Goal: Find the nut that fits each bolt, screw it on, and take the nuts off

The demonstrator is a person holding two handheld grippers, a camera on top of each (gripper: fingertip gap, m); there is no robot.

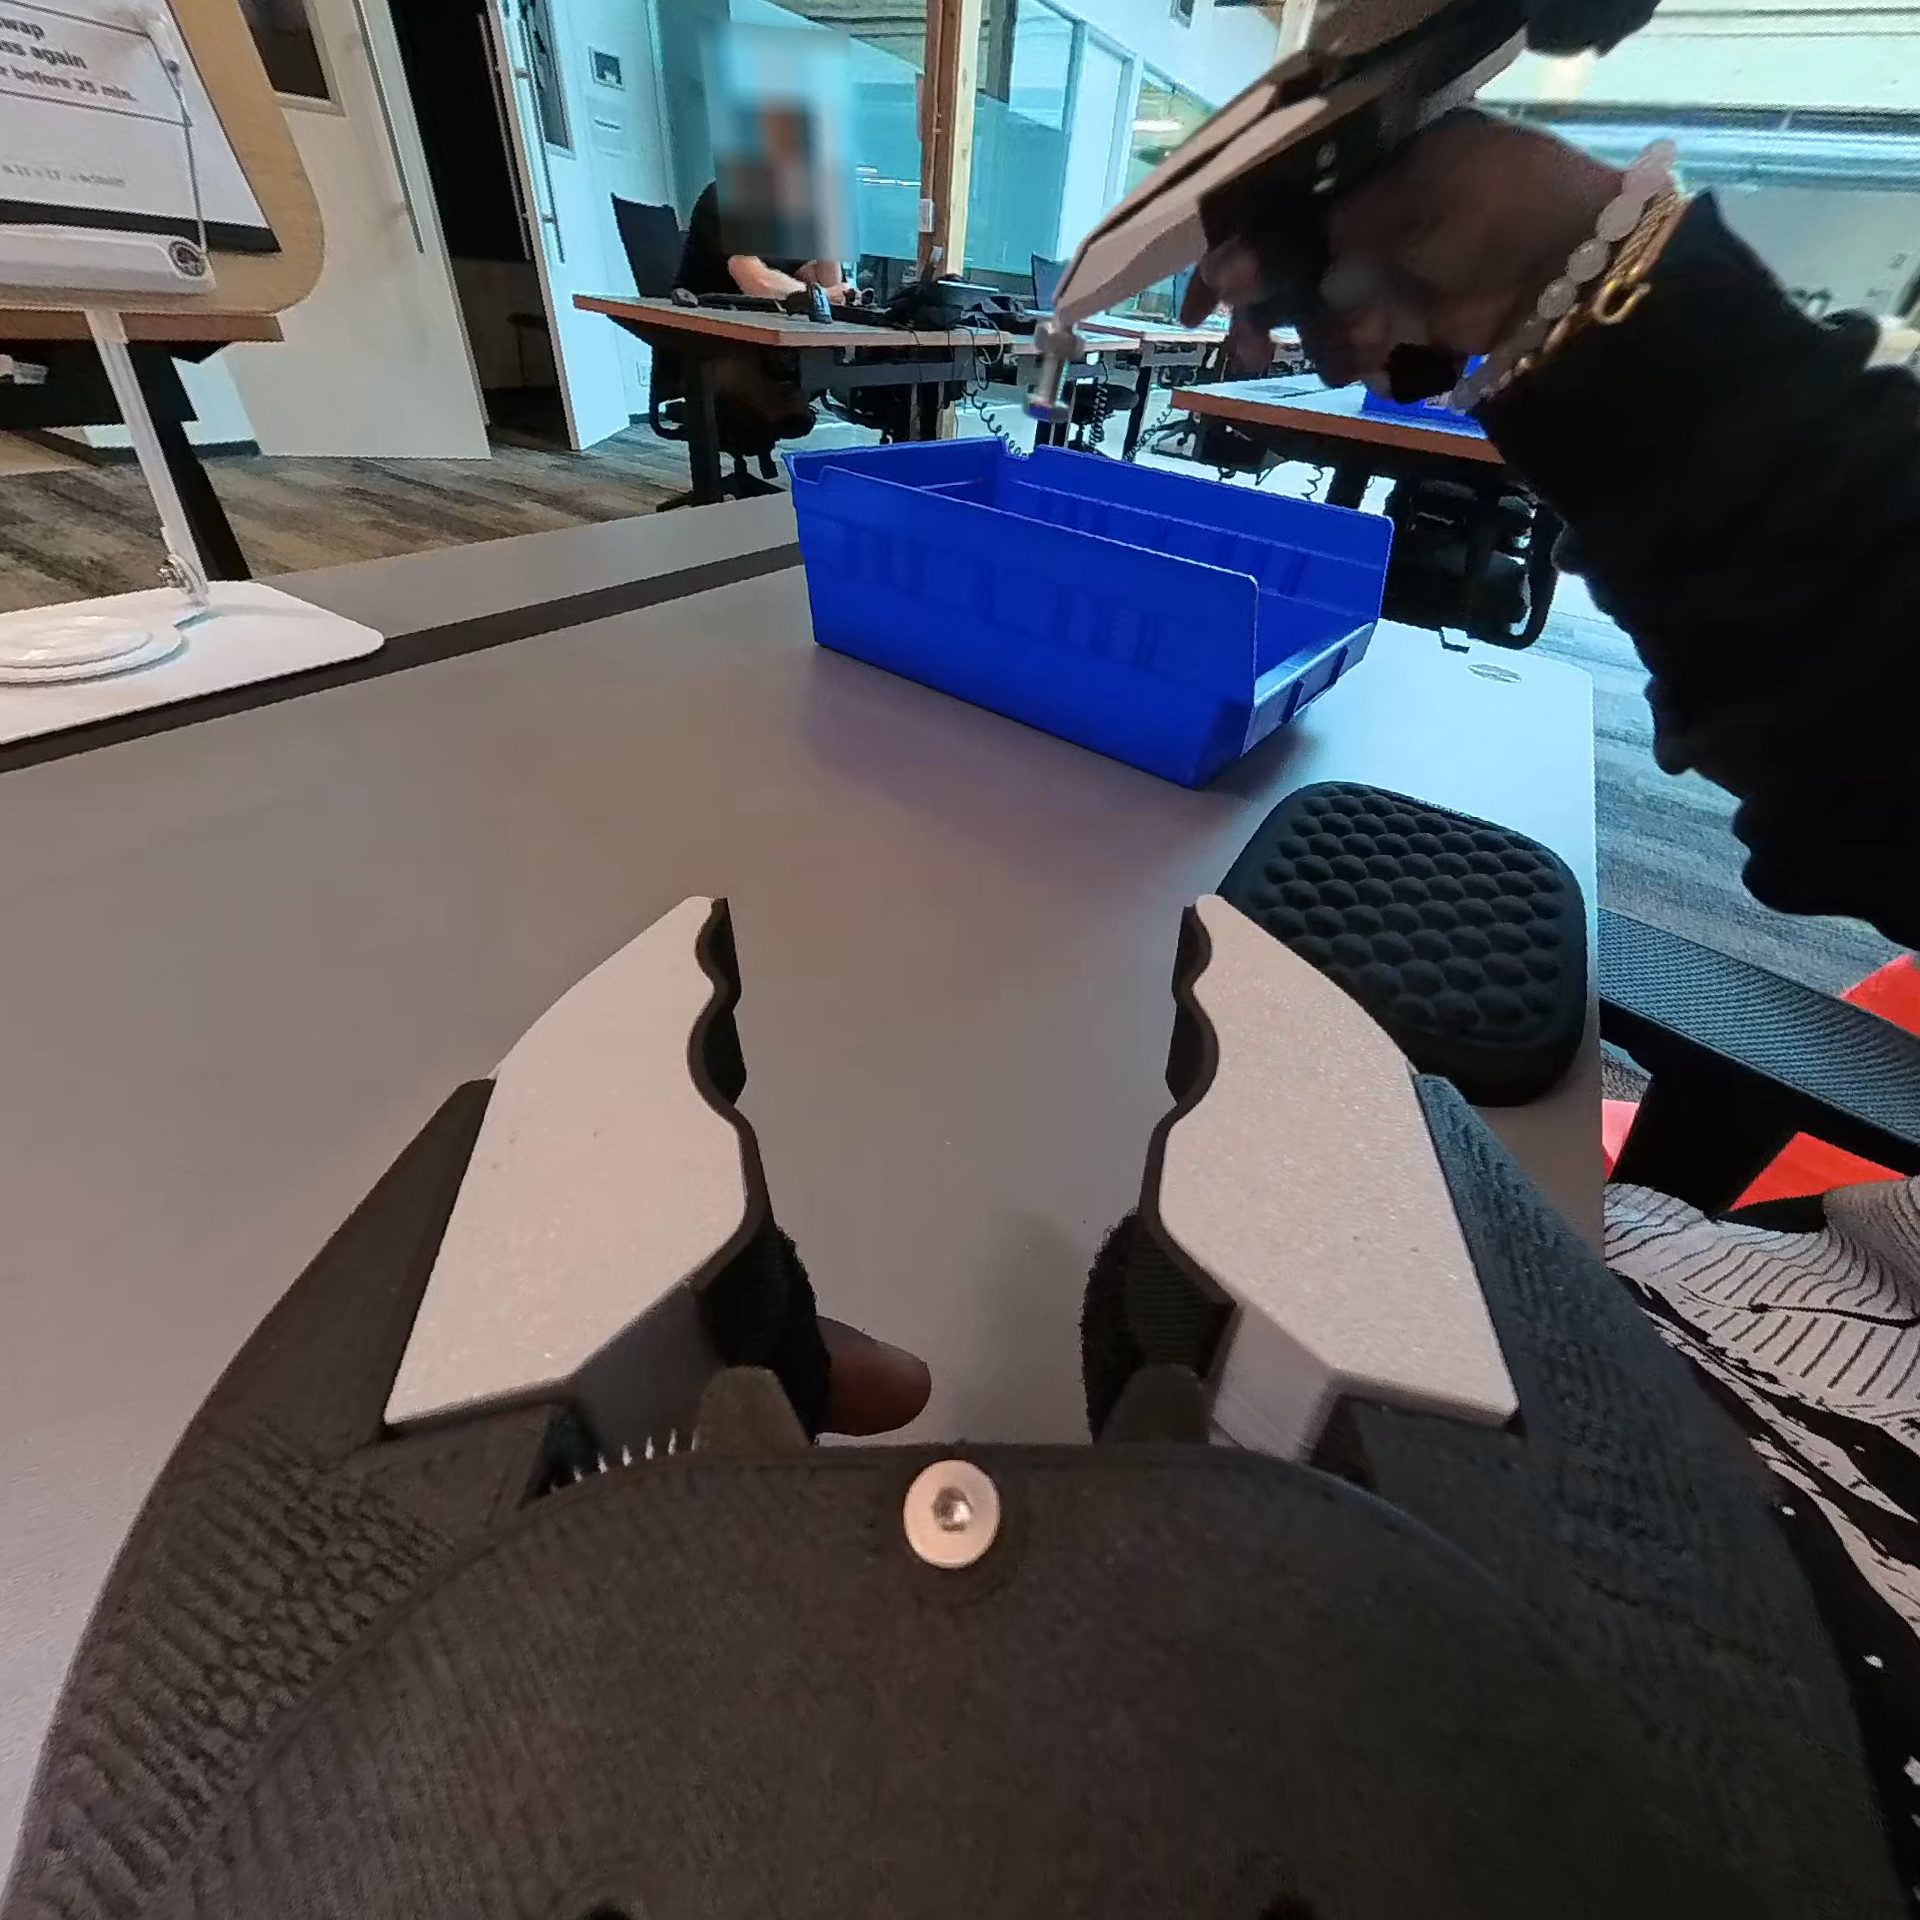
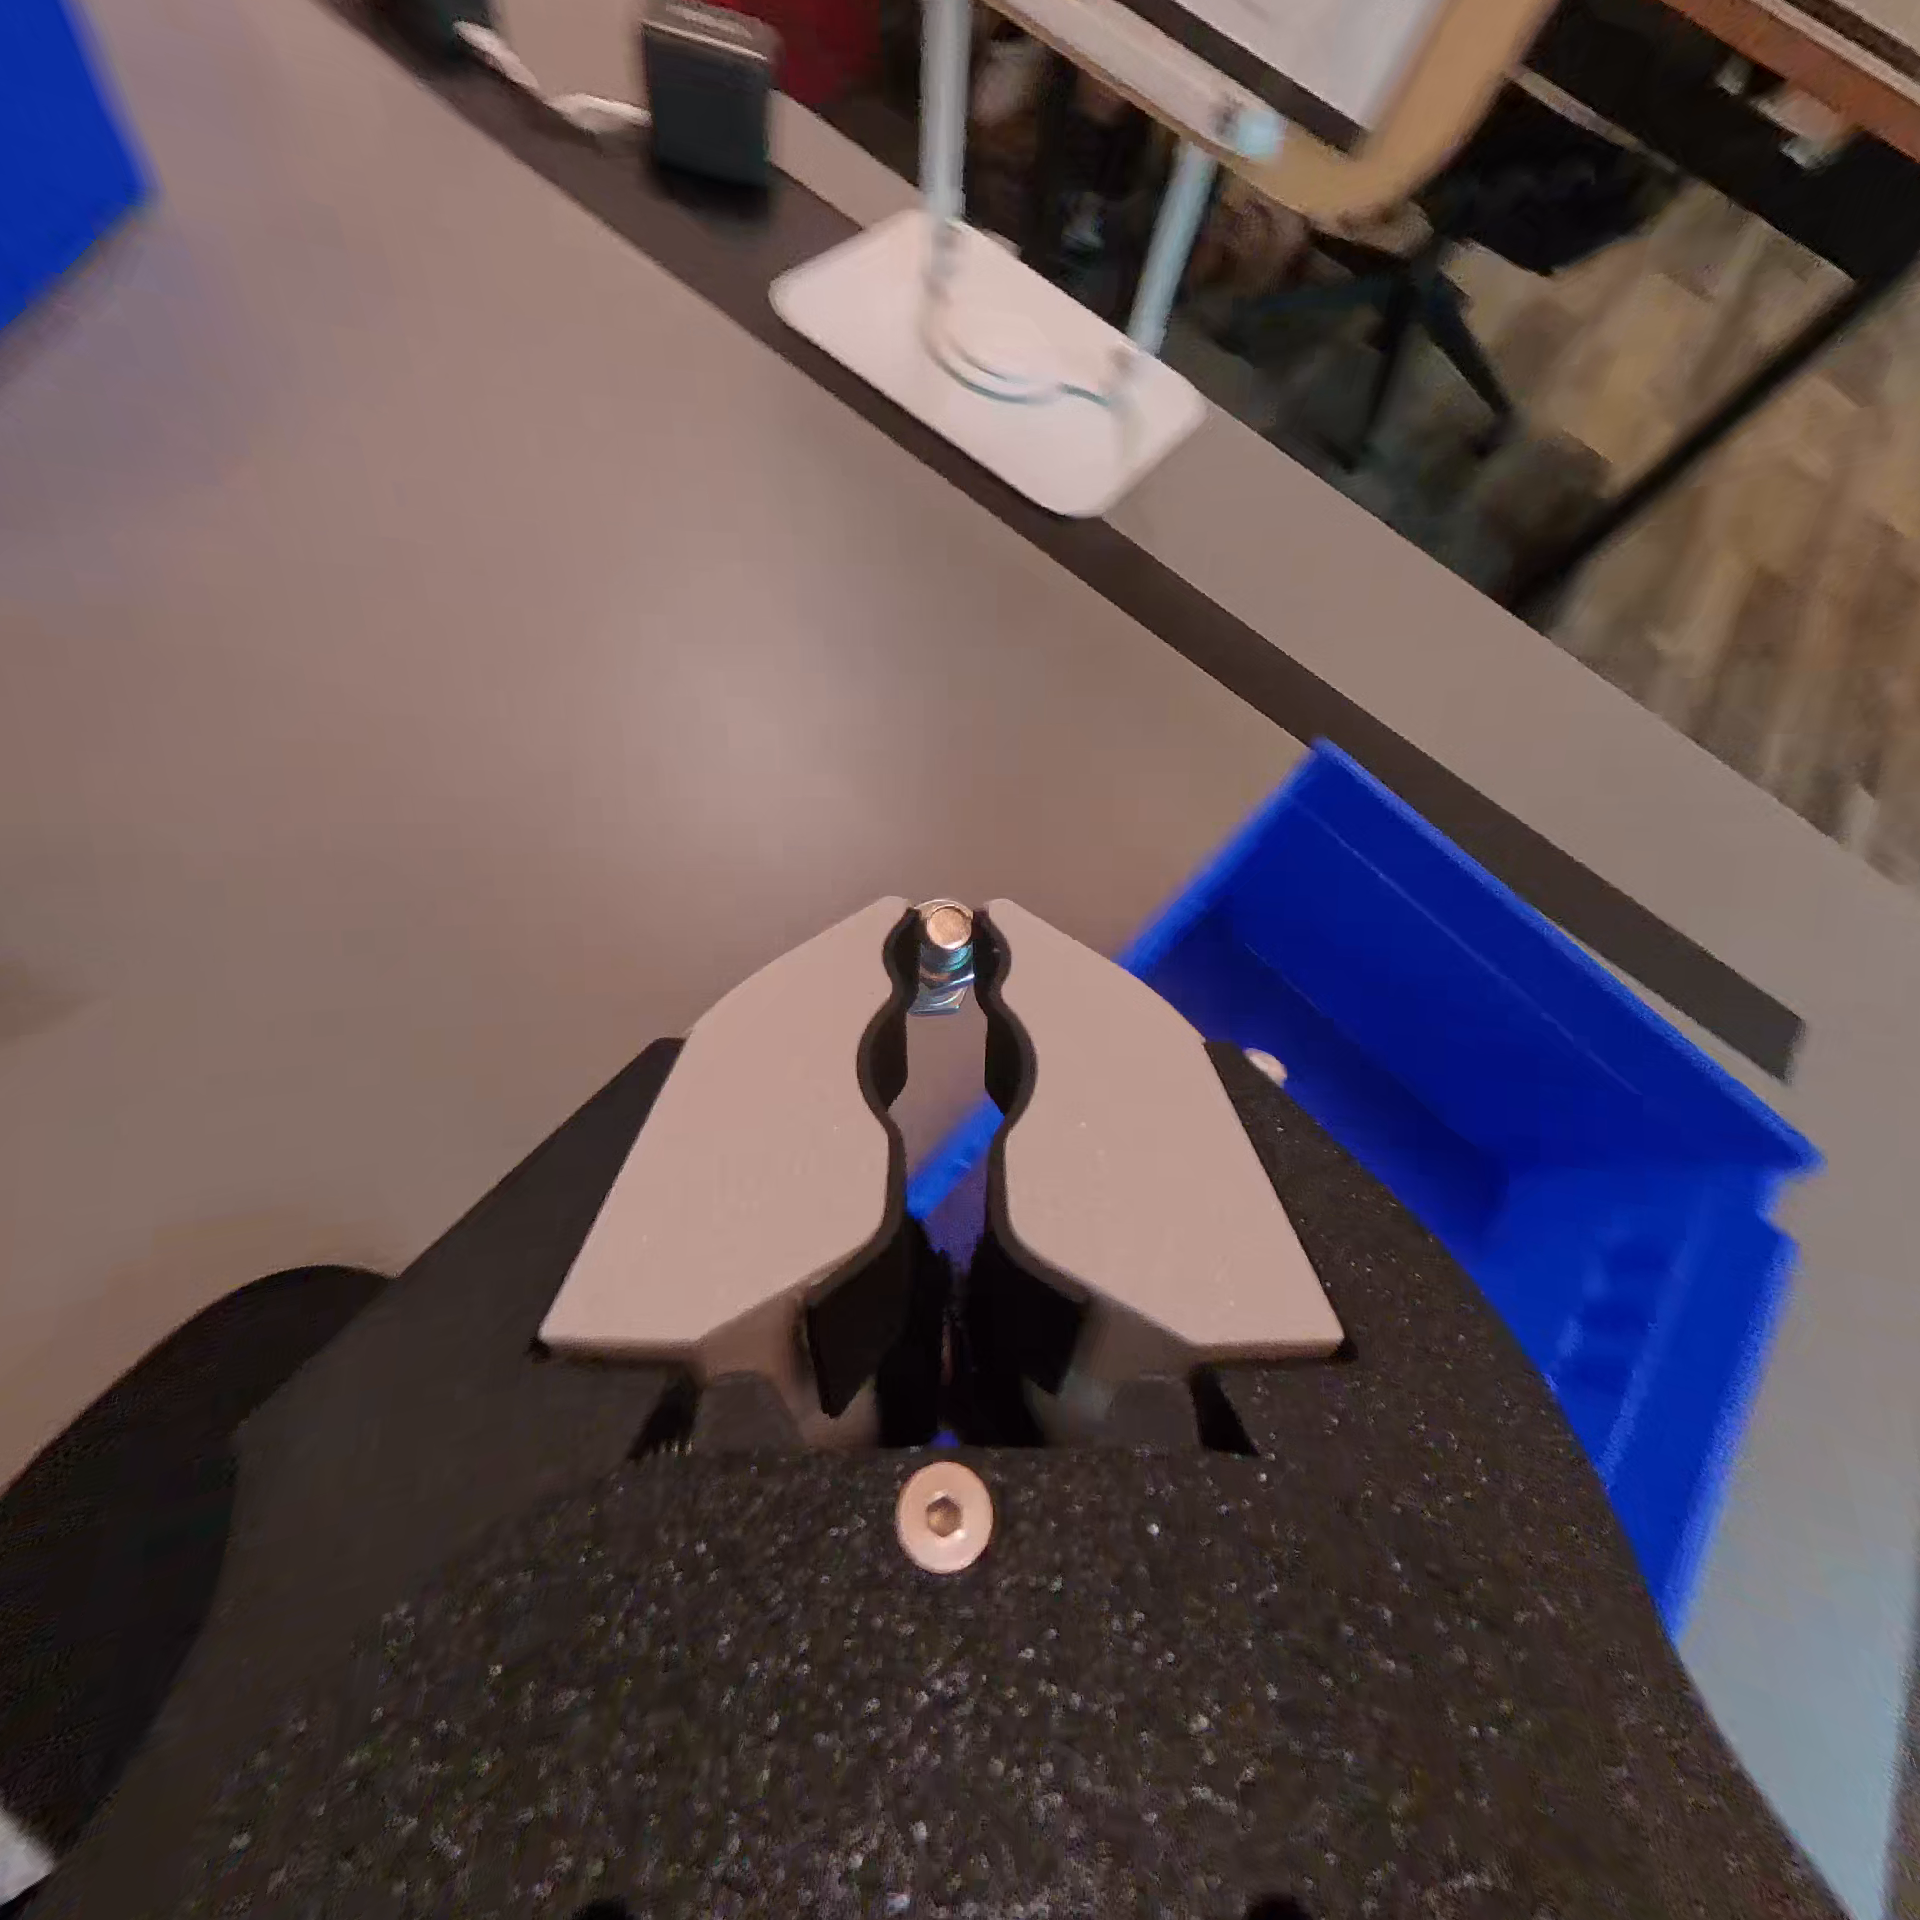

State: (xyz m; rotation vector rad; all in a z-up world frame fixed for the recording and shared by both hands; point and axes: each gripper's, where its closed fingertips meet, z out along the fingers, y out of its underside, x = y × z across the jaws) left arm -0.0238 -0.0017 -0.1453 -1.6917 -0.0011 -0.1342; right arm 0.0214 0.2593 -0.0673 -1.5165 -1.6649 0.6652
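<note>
My left gripper (image 1: 956, 925) is open and empty, low over the grey table (image 1: 520, 883). My right gripper (image 2: 943, 920) is shut on a small silver bolt (image 2: 943, 935), gripped at the very fingertips, with a nut (image 2: 938, 1000) threaded on its shank. In the left wrist view the right gripper (image 1: 1065, 307) is raised at the upper right, above the blue bin (image 1: 1039, 613), with the bolt (image 1: 1047, 369) hanging down from its tips.
The blue bin (image 2: 1455, 1091) lies below and right of my right gripper. A black dimpled pad (image 1: 1423, 925) lies at the table's right edge. A white stand base (image 1: 156, 644) sits far left, also in the right wrist view (image 2: 987, 353). A person sits at a desk beyond. There is about 30 cm between the tips of the two grippers.
</note>
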